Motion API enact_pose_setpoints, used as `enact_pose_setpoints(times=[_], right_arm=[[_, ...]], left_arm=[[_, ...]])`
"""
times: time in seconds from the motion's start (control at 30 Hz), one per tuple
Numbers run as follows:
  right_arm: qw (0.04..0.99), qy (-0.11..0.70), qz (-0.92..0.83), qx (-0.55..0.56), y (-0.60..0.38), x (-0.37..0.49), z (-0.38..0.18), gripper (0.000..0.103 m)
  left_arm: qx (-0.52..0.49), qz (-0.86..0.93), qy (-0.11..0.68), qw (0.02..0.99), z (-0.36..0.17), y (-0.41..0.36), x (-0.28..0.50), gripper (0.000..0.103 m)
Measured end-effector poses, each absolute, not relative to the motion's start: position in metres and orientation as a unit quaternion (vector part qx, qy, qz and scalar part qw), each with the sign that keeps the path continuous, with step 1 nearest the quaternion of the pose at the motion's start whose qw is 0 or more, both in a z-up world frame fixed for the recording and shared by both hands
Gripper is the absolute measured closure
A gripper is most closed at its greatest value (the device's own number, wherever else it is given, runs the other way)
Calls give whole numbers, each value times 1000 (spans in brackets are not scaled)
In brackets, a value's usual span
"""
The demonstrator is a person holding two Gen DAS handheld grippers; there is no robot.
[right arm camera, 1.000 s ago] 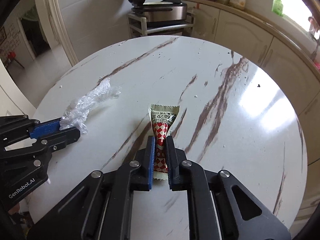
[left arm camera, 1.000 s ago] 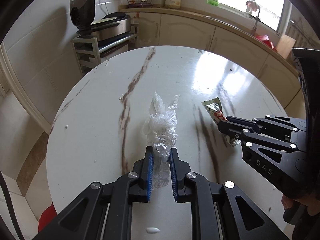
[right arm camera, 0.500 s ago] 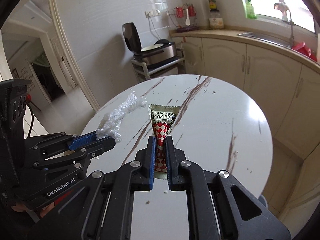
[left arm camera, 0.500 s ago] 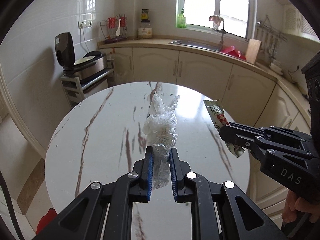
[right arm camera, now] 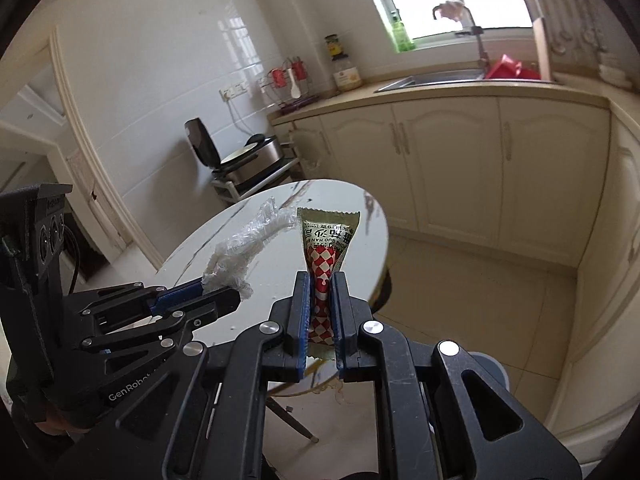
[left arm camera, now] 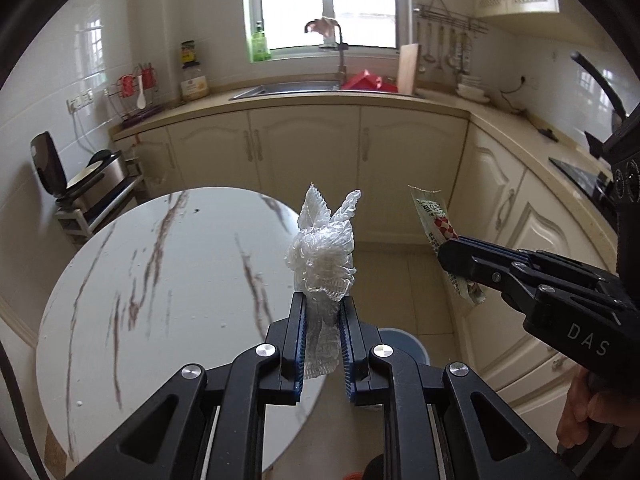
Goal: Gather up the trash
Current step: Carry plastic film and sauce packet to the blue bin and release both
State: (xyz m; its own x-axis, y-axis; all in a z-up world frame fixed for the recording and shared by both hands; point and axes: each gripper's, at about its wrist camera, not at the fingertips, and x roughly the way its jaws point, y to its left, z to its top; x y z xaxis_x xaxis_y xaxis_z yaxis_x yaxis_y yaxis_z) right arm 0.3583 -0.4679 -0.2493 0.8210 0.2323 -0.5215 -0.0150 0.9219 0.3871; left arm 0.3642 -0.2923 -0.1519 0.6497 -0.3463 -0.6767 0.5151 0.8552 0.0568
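Clear crinkled film [left arm camera: 322, 252] stands in the left gripper [left arm camera: 323, 336], whose blue pads are pressed onto its lower end; the wad rises ahead along the fingers, long axis in line with them, its two frayed tips pointing up and away. It hangs in the air past the edge of the table [left arm camera: 120, 280], which lies to its left and lower. Below the left fingers a grey-blue round rim, likely the bin [left arm camera: 404, 344], shows on the floor, mostly hidden, so I judge the drop is nearly straight down for this hand, which looks nearer to it.

To the right, the right gripper [right arm camera: 320, 312] is clamped on the red-checked waist of the sachet [right arm camera: 326, 248]. The sachet also runs along the fingers, its wide torn mouth pointing up and away, its short tail behind the pads. In the right view the same rim sits low at the right, so that hand would need to swing across before release.
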Motion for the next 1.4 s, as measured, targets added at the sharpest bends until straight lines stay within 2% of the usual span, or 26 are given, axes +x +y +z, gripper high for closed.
enact_pose_setpoints(times=[0.2, 0.47, 0.63, 0.73, 0.77, 1.13, 1.37, 1.4], right_arm=[[926, 300, 14, 229, -530, 345, -281, 92], [894, 346, -37, 282, -591, 350, -359, 91], [869, 380, -58, 311, -620, 362, -407, 84], [857, 394, -72, 324, -634, 364, -428, 71], [856, 396, -76, 324, -637, 364, -432, 65], [841, 407, -101, 343, -657, 355, -465, 59], [840, 403, -109, 346, -661, 350, -466, 56], [841, 402, -109, 346, -660, 350, -464, 55]], left_arm=[[153, -278, 362, 877, -169, -357, 395, 91], [188, -306, 405, 841, -223, -419, 469, 91], [197, -314, 438, 819, -263, -449, 507, 91], [204, -310, 454, 810, -288, -469, 527, 91], [206, -309, 460, 806, -297, -477, 532, 91], [227, -301, 513, 771, -380, -538, 580, 91], [226, -305, 508, 773, -390, -546, 580, 87], [228, -306, 506, 774, -390, -548, 580, 83]])
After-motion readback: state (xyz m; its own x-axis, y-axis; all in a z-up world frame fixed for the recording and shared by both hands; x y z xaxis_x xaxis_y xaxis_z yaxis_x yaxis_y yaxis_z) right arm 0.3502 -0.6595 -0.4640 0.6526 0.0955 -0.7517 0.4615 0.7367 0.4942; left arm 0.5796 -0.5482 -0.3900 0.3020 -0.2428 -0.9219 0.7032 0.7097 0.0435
